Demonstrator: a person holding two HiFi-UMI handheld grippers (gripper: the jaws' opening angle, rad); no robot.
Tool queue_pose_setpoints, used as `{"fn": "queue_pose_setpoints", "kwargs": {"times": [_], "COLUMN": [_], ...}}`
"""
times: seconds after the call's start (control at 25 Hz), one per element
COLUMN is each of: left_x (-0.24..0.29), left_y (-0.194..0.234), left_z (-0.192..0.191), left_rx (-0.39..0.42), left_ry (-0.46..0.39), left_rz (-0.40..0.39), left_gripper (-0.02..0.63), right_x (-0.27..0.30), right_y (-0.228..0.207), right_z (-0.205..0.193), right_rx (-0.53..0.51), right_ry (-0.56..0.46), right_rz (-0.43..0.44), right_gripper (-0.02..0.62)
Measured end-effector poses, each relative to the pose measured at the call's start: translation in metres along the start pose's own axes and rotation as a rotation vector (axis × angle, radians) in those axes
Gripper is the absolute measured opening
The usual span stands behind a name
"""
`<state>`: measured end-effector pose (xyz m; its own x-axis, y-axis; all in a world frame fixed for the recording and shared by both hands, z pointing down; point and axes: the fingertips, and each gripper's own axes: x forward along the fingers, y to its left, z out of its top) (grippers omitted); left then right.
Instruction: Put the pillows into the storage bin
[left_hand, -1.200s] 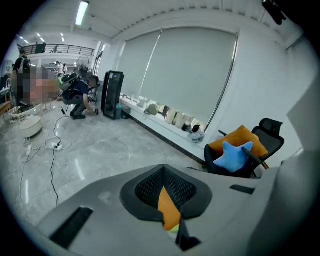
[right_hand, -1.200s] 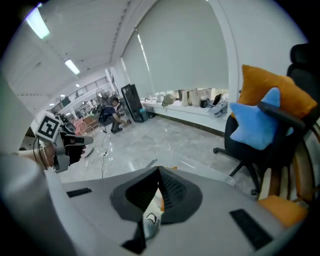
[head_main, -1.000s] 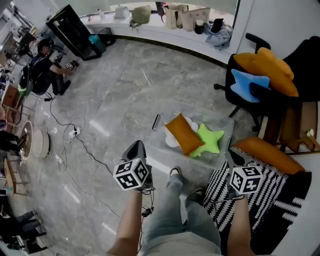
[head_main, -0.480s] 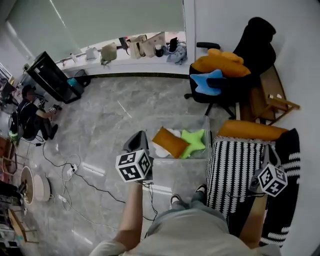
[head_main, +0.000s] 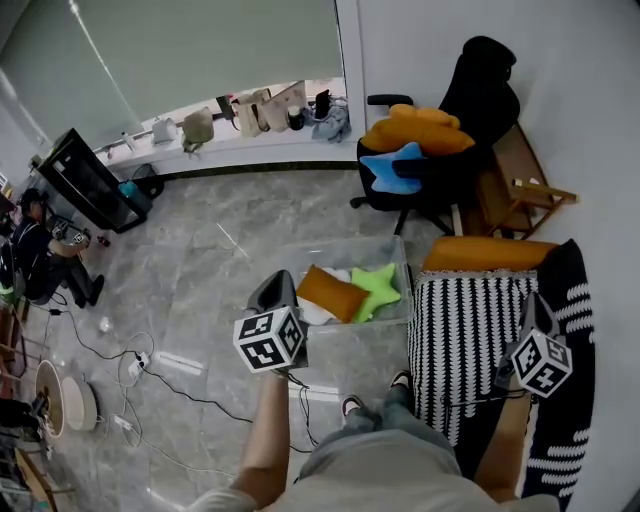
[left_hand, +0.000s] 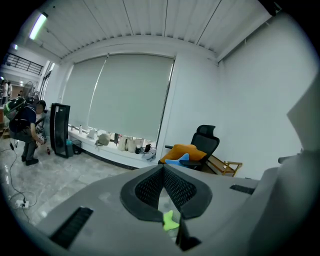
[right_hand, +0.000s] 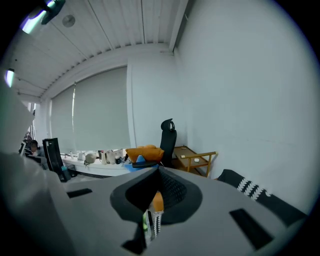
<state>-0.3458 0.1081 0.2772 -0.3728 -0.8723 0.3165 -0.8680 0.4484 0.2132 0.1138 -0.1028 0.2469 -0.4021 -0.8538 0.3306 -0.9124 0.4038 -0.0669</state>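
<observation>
A clear storage bin (head_main: 385, 338) stands on the floor and holds an orange pillow (head_main: 333, 292), a green star pillow (head_main: 378, 287) and a white pillow (head_main: 318, 314). My left gripper (head_main: 275, 293) hovers at the bin's left corner, shut and empty. My right gripper (head_main: 531, 306), also shut and empty, is over a black-and-white striped cushion (head_main: 462, 320). A long orange pillow (head_main: 488, 254) lies at that cushion's far end. On the office chair (head_main: 480, 75) rest an orange pillow (head_main: 418, 128) and a blue star pillow (head_main: 390, 165). The left gripper view shows the closed jaws (left_hand: 164, 170) and the green star (left_hand: 170, 220) below them.
A wooden rack (head_main: 520, 195) stands right of the chair. Bags line the window ledge (head_main: 260, 105). A black cabinet (head_main: 95, 180) and a crouching person (head_main: 30, 250) are at far left. Cables (head_main: 150, 370) run over the grey floor.
The view has swung towards the wall and chair. My right gripper has moved out to the right over the striped cushion. The left gripper stays by the bin's corner.
</observation>
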Motion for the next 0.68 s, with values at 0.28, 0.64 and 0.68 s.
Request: {"fn": "queue_pose_setpoints", "kwargs": {"times": [0.28, 0.64, 0.68], "left_x": [-0.01, -0.016, -0.016], "left_y": [0.005, 0.017, 0.018], "left_z": [0.001, -0.001, -0.001], "left_rx": [-0.008, -0.045, -0.048], "left_ry": [-0.004, 0.005, 0.006], "left_rz": [0.001, 0.006, 0.005], "left_gripper": [0.003, 0.003, 0.003], "right_x": [-0.011, -0.012, -0.012], "right_y": [0.005, 0.015, 0.017], "right_z": [-0.004, -0.002, -0.002], "right_rx": [0.022, -0.006, -0.009], "right_ry": [0.005, 0.013, 0.014], "right_rz": [-0.001, 0.003, 0.006], "right_gripper": [0.0, 0.0, 0.0]}}
